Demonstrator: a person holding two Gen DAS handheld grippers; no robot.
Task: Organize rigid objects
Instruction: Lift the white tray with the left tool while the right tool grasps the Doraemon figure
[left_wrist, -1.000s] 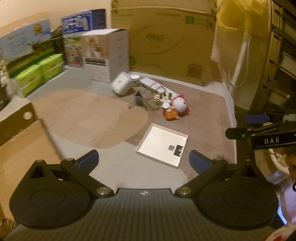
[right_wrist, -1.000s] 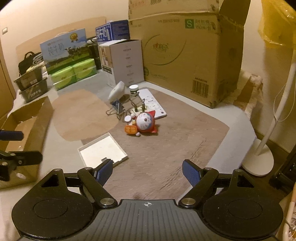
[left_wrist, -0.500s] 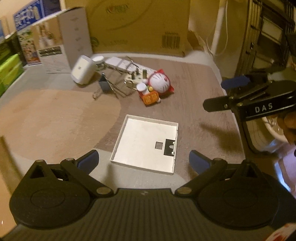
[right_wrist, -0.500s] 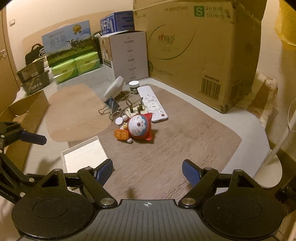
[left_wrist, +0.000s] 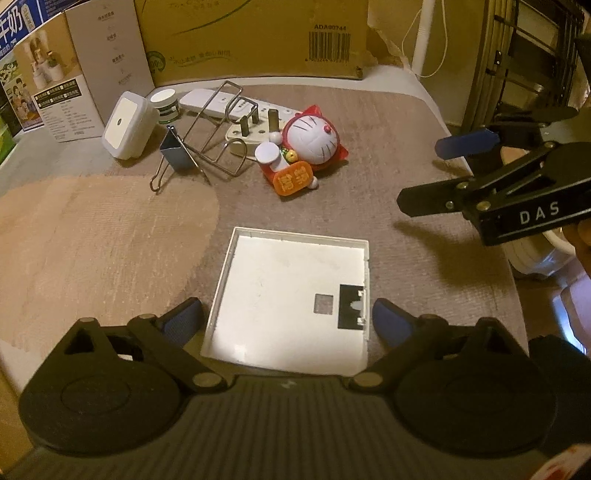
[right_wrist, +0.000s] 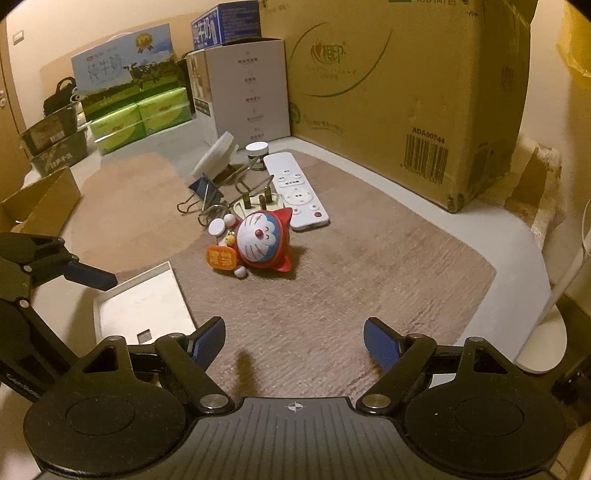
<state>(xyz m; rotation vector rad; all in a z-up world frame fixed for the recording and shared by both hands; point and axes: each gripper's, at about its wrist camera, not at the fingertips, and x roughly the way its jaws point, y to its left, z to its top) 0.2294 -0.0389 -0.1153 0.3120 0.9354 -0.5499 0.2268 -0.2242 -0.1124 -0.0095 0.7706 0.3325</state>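
A shallow white square tray (left_wrist: 295, 291) lies on the brown mat, right in front of my open, empty left gripper (left_wrist: 288, 325); it also shows in the right wrist view (right_wrist: 144, 306). Behind it lies a pile: a Doraemon figure (left_wrist: 310, 144) (right_wrist: 258, 243), a white plug (left_wrist: 255, 129), a white remote (right_wrist: 295, 192), a binder clip (left_wrist: 175, 153), a small jar (left_wrist: 165, 105) and a white square box (left_wrist: 125, 125). My right gripper (right_wrist: 295, 343) is open and empty, above bare mat short of the figure, and shows in the left wrist view (left_wrist: 443, 173).
A big cardboard box (right_wrist: 406, 85) and a white carton (right_wrist: 247, 88) stand behind the pile. Green packs (right_wrist: 140, 118) and an open cardboard box (right_wrist: 40, 203) are at the left. A white fan base (right_wrist: 546, 343) stands at the right.
My left gripper has moved forward and down over the white tray. My right gripper has moved forward toward the Doraemon figure. Both stay open.
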